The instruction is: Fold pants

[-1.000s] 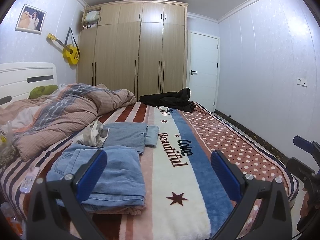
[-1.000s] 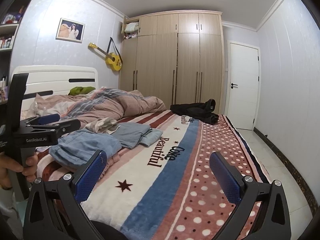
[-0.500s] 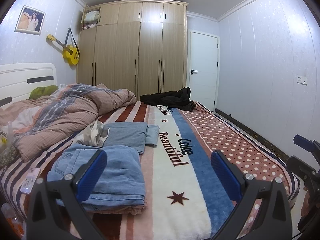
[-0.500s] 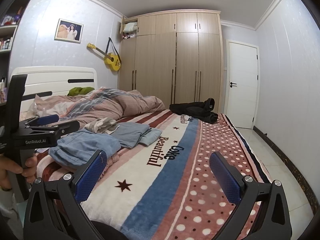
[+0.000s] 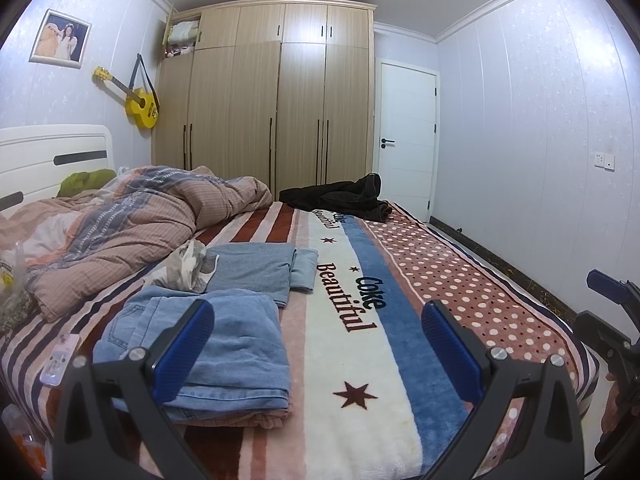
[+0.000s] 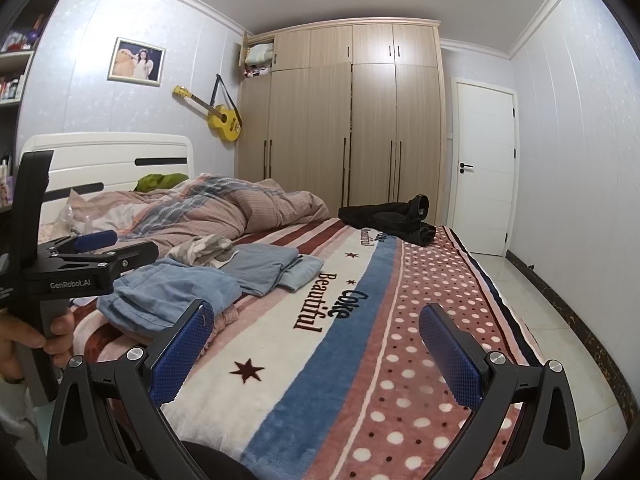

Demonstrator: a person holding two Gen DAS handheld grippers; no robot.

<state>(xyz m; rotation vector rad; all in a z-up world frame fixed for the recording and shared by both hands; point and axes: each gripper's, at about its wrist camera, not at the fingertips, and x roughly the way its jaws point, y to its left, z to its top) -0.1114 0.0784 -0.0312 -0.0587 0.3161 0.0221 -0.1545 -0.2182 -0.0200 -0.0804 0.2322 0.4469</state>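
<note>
Bed [image 5: 360, 420], striped and dotted blanket. Rumpled quilt [image 5: 132, 220] near headboard. Black pants [image 5: 340, 196], unfolded, at far edge by wardrobe. Folded jeans [image 5: 240, 352] on near left. Left tongs [image 5: 316, 344] and right tongs [image 6: 316, 344]: both spread apart, holding nothing, above near edge.

The bed's [image 5: 360, 360] near edge is open across the star stripe; folded jeans [image 5: 224, 344] (stacked) block its left side, black pants [image 5: 340, 196] the far edge.

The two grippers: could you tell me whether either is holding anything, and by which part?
Nothing is held. The left gripper and right gripper are both open above the bed.
</note>
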